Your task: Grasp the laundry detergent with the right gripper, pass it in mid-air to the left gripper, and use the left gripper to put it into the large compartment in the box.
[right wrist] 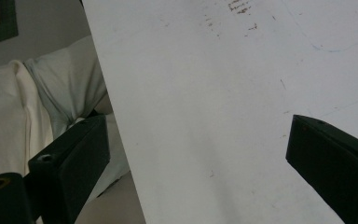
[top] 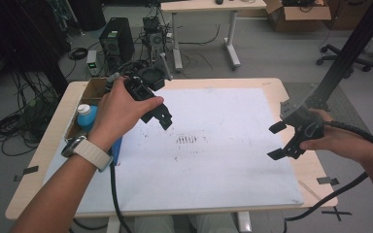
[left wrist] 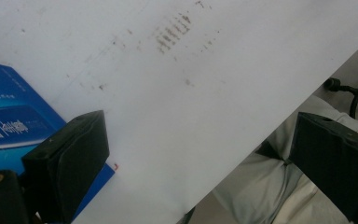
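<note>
Both tongs hang spread and empty over the white board (top: pixel 213 160); the blue box (left wrist: pixel 14 121) lies at its left edge, just beside the left gripper (top: pixel 162 116), the right gripper (top: pixel 278 141) well apart.

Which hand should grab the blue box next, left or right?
Left. The left tongs hang open near the blue box at the table's left edge, and the box lies right beside one jaw in the left gripper view. The right tongs sit open across the white mat.

A white board (top: pixel 213 160) lies on the table (top: pixel 277 87); at its left edge, a box (top: pixel 88 94) holds a bottle (top: pixel 85 116).
</note>
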Available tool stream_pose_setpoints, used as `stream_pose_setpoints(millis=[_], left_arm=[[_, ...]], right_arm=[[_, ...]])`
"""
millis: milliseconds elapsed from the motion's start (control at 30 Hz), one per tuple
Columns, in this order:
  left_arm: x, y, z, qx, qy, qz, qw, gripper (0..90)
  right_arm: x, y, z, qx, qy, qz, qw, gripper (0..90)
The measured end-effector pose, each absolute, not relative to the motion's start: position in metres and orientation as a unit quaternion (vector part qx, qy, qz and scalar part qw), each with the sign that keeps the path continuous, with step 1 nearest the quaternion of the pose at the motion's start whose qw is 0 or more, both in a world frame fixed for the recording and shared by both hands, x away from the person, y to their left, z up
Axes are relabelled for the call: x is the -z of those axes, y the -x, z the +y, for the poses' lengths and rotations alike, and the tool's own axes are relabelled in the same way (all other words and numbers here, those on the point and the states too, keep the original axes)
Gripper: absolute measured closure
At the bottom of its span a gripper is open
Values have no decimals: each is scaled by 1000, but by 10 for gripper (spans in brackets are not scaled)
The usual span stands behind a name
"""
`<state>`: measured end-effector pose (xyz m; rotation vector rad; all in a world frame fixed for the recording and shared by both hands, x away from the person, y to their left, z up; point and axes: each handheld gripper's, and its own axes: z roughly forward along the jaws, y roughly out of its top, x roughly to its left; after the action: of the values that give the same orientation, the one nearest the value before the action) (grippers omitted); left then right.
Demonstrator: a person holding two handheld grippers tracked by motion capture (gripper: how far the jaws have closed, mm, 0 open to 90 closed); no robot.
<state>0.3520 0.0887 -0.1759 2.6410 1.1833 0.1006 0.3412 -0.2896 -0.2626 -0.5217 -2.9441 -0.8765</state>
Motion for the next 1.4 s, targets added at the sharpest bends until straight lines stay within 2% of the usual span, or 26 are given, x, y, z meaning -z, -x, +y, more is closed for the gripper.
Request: stream_pose_setpoints(millis=[1400], left_arm=[[203, -337, 45, -7, -977, 189, 100, 59]], right_arm=[[266, -348, -279, 271, 159, -949, 23, 62]])
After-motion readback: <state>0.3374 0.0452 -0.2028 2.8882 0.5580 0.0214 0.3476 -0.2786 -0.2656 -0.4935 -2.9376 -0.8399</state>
